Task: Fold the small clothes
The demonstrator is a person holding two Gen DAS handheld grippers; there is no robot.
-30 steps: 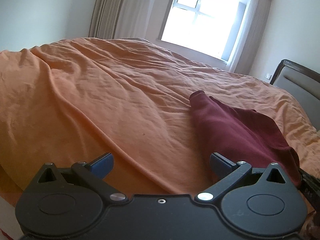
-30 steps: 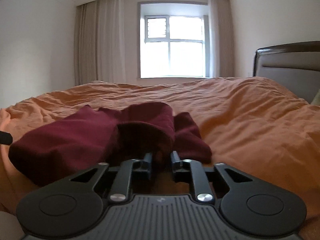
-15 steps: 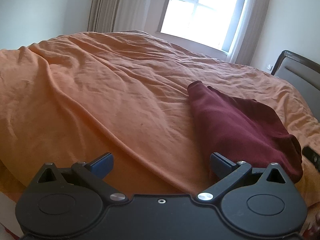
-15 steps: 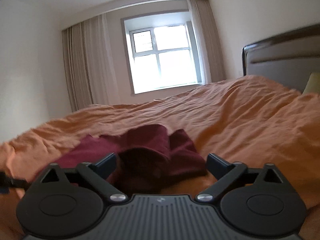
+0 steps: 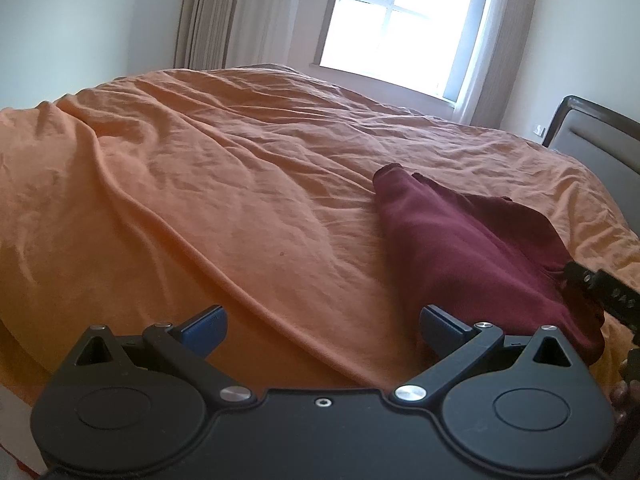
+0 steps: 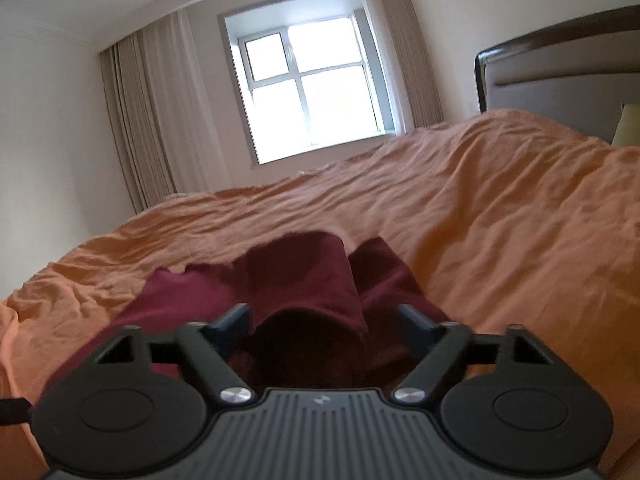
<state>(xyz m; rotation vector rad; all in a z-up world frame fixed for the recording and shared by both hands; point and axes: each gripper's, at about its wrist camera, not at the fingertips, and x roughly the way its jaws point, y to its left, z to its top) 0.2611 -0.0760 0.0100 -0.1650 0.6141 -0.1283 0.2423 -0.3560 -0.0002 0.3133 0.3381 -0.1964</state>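
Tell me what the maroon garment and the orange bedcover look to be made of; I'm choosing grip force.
The maroon garment looks like a soft matte knit, perhaps cotton jersey: it slumps in rounded folds without shine. The orange bedcover looks like a thin woven cotton or linen blend, matte, with many fine sharp creases. Neither fibre can be confirmed.

- A wide bed (image 5: 224,184) under a rumpled orange cover filled the room.
- Bright daylight came through a white-framed window (image 6: 308,80).
- Beige curtains (image 6: 140,120) hung beside it against pale walls (image 6: 44,140).
- A dark-framed padded headboard (image 6: 560,68) stood at right.
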